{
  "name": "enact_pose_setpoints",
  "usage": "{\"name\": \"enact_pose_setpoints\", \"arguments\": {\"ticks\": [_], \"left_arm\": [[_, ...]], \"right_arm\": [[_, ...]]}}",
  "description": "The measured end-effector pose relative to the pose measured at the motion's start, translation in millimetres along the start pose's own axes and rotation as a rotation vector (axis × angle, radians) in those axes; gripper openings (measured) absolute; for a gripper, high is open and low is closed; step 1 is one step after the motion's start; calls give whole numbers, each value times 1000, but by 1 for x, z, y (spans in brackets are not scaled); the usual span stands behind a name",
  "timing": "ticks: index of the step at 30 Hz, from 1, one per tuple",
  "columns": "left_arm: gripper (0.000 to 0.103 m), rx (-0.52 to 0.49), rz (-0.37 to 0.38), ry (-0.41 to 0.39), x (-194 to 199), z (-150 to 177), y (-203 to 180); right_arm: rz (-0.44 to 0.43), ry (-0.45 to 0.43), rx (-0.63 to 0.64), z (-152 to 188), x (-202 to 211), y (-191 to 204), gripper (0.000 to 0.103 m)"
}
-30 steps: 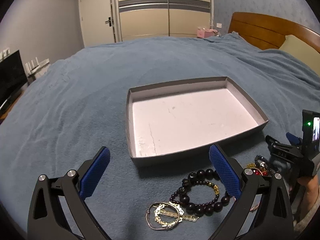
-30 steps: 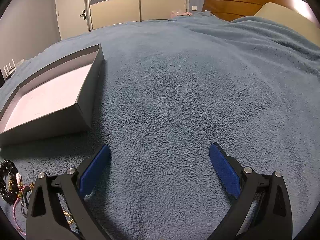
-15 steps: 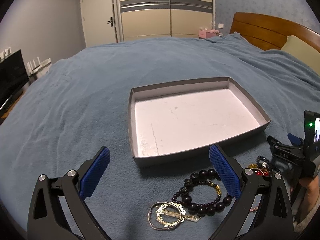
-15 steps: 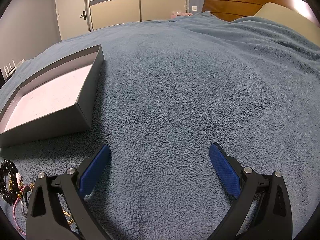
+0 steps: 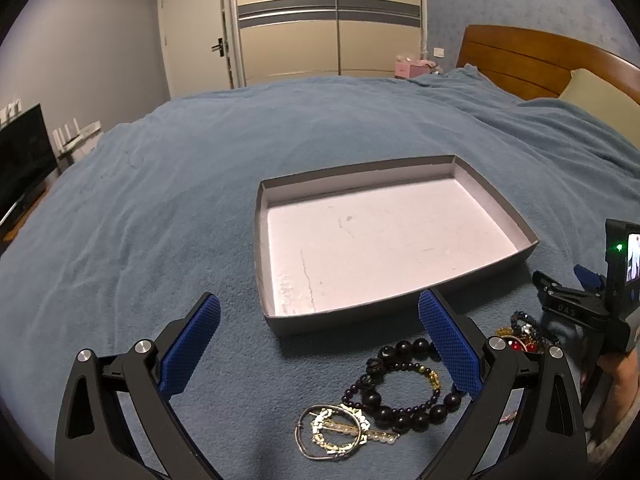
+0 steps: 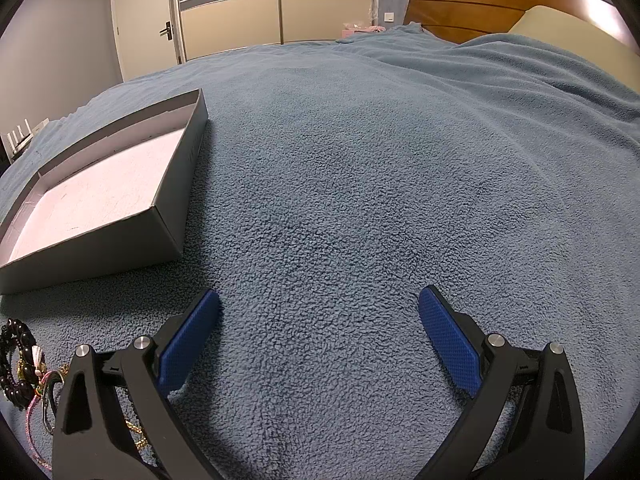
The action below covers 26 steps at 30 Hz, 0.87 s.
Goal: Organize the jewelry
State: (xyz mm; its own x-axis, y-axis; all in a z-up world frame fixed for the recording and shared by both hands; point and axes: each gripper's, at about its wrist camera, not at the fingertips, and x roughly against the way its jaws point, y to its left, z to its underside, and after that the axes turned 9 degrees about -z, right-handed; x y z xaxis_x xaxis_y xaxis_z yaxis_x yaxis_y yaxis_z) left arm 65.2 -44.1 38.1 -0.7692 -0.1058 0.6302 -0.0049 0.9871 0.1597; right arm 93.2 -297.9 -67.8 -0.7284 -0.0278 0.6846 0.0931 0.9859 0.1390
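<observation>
The left gripper has its jaws spread wide with nothing between them, hovering over the blue blanket of the bed. Just ahead of its blue pads lies a heap of jewelry: a bracelet of large dark beads looped with a thinner purple bead strand, and nearer the camera a silver bangle lying over a pearl-and-gold piece. To the right, more beaded pieces with red and gold stones sit close under the other tool. Beyond the heap, a shallow grey box with a pale pink floor rests flat on the blanket, holding nothing.

The right gripper likewise has its jaws spread apart and gripping nothing, above bare blanket. The dark beads and some pink and gold cords lie at its lower left, partly hidden behind the left finger. The box stands to the left, apart from the jaws. A wooden headboard and wardrobe stand at the far side of the room
</observation>
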Motion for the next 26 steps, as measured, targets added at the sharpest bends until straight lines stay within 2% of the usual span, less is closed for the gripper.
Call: {"name": "enact_pose_setpoints", "arguments": {"ticks": [16,20,26], "left_arm": [[99,-2,-20,-15,3,1,0],[99,-5,16,11,-1,-1,1],[99,-11,16,13,-1,0,-1]], "right_arm": [[0,0,0,0,0,0,98],[0,0,0,1,0,0,98],[0,-1,0,1,0,0,98]]}}
